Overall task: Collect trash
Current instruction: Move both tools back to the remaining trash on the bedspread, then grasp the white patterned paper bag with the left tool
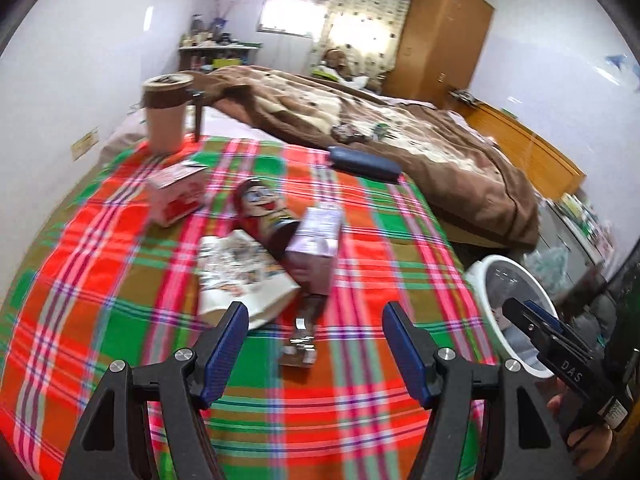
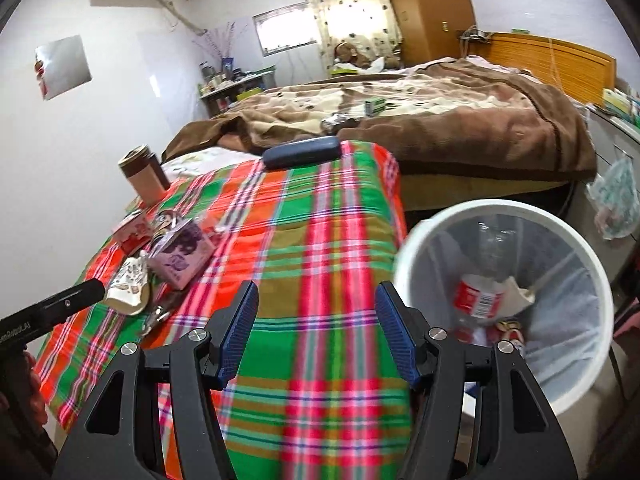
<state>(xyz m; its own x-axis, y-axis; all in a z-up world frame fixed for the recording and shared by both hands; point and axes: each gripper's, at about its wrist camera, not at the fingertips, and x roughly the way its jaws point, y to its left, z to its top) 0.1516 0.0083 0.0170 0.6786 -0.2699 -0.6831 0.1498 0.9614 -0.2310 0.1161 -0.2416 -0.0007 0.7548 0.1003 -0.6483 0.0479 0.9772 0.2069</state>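
Trash lies on a plaid cloth point(image 1: 100, 280): a red-and-white box point(image 1: 176, 194), a red snack tube point(image 1: 262, 208), a lilac carton point(image 1: 314, 240), a crumpled paper bag point(image 1: 240, 276) and a foil wrapper point(image 1: 302, 336). My left gripper point(image 1: 314, 320) is open and empty, just short of the bag and wrapper. My right gripper point(image 2: 316, 300) is open and empty above the cloth point(image 2: 320, 240), left of the white bin point(image 2: 420, 236). The bin holds a red-labelled bottle point(image 2: 478, 300) and paper. The lilac carton point(image 2: 180, 252) sits at the left in the right wrist view.
A brown paper cup point(image 1: 166, 116) stands at the cloth's far left. A dark blue case point(image 1: 364, 164) lies at its far edge. A brown blanket point(image 1: 420, 132) covers the bed behind. The bin point(image 1: 532, 368) stands off the cloth's right edge. A wardrobe point(image 1: 440, 36) stands beyond.
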